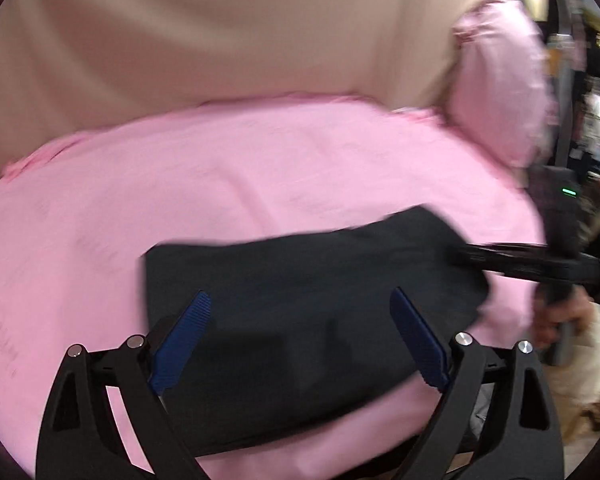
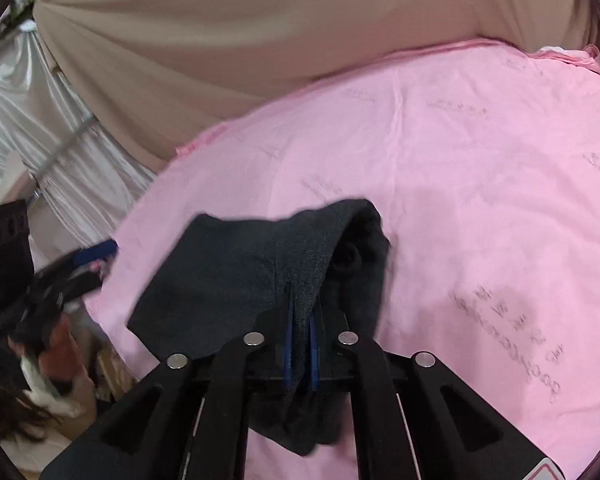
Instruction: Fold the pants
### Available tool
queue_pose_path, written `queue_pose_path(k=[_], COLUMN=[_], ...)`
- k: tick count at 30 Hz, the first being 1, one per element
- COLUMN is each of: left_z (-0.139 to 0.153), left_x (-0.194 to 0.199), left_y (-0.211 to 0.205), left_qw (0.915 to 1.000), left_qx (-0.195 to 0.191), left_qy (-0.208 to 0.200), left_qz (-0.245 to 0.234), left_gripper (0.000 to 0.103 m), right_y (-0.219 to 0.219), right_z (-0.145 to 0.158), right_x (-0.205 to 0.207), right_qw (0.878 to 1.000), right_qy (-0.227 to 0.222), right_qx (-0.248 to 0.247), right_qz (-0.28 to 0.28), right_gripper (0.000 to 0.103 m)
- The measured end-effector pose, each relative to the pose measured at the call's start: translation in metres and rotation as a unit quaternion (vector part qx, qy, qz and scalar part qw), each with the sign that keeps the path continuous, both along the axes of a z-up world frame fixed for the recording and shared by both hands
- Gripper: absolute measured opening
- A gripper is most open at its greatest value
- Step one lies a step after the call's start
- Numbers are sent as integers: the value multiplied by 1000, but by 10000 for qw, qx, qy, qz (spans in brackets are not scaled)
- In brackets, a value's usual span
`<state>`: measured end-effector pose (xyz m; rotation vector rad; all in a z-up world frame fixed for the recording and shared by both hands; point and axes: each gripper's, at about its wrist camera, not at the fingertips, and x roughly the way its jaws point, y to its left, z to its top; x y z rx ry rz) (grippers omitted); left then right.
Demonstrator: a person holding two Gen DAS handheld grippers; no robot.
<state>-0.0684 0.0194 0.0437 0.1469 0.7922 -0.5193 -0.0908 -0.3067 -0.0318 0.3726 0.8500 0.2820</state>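
Dark, partly folded pants [image 1: 300,256] lie on a pink sheet [image 1: 260,168]. My left gripper [image 1: 300,292] hovers over their near half, its blue pads [image 1: 196,320] spread wide with nothing pinched. My right gripper [image 2: 300,316] is shut on a raised ridge of the pants [image 2: 220,272], and the cloth bunches up between its pads. In the left wrist view the right gripper [image 1: 458,256] reaches in flat from the right onto the pants' far right corner. In the right wrist view, one blue pad [image 2: 100,250] of my left gripper shows at the left, blurred.
A pink pillow [image 1: 500,80] stands at the back right against a beige curtain [image 1: 220,20]. White satin drapery [image 2: 20,120] hangs beyond the bed's left edge. A hand [image 1: 560,320] holds the right gripper. The pink sheet [image 2: 480,200] spreads wide to the right, printed with faint text.
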Motion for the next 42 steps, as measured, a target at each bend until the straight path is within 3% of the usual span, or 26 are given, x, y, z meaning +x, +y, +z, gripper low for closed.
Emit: queue_pose_path(k=[1,3,5,8,9,10,13,15,18,21,22,24,25,26,29,31,33,34,36,38,39,41,42], left_z=[-10,-28,-36,-49,-54,-58,-79,-84,-85,-84,-82,-76,-73,-71,-82,-82,-83,-83,-84,-87,-91,-96,-103], left_x=[10,26,34,41,45,45,44,44,37,38,38,36,36,35,37,35,34,34,36,42,47,55,60], left_y=[10,32,53,77,76,76,72,67,63,63,63,68,69,69,68,67,69,71,78,85,92,105,111], left_qw=[9995,9954,9921,9849,9830,9820,9792,9820,9849,9854,9850,9832,9830,9824,9749,9766,9737,9712,9626,9584,9556,9408,9302], left_qx=[129,323,107,-529,-601,-598,-448,-276,-37,-12,-64,-322,-462,-572,-766,-747,-901,-1053,-1470,-1625,-1696,-2088,-2368], left_qy=[78,222,456,1002,1148,1224,1487,1329,1137,1109,1142,1262,1299,1378,1829,1770,1883,1965,2187,2240,2289,2554,2714], left_qz=[285,871,1161,1313,1303,1310,1305,1311,1305,1295,1291,1279,1211,1123,1016,964,908,839,637,691,755,779,712], left_gripper=[89,89,89,89,89,89,89,89,90,90,90,90,91,92,95,95,95,92,74,45,36,22,21], right_y=[1,-10,-15,-12,-5,4,22,34,25,-8,-11,-12,-13,-13,-8,-3,-2,-1,-2,1,4,8,10], right_z=[-12,-12,-1,8,17,26,51,52,18,12,19,32,33,30,4,-19,-24,-26,-28,-29,-29,-29,-30], right_x=[0,-14,-28,-40,-43,-40,-15,13,55,51,39,12,0,-7,-16,-18,-24,-24,-23,-19,-16,-13,-10], right_qw=[9998,9981,9967,9959,9957,9955,9963,9971,9943,9969,9965,9958,9960,9963,9948,9912,9909,9899,9871,9868,9865,9876,9888], right_qy=[143,157,38,-45,-274,-457,-759,-752,-233,3,-37,-195,-186,-115,459,773,588,592,561,491,461,406,383], right_qx=[55,454,420,426,245,50,-147,-137,-1001,-294,-213,-105,32,158,626,953,1123,1225,1467,1540,1573,1518,1445], right_qz=[-107,-393,-698,-800,-845,-835,-381,-18,-281,-728,-803,-886,-869,-837,-660,-498,-462,-402,-296,-135,-42,13,26], right_gripper=[28,34,50,53,53,49,3,0,0,0,5,35,59,65,70,70,73,74,74,74,74,71,68])
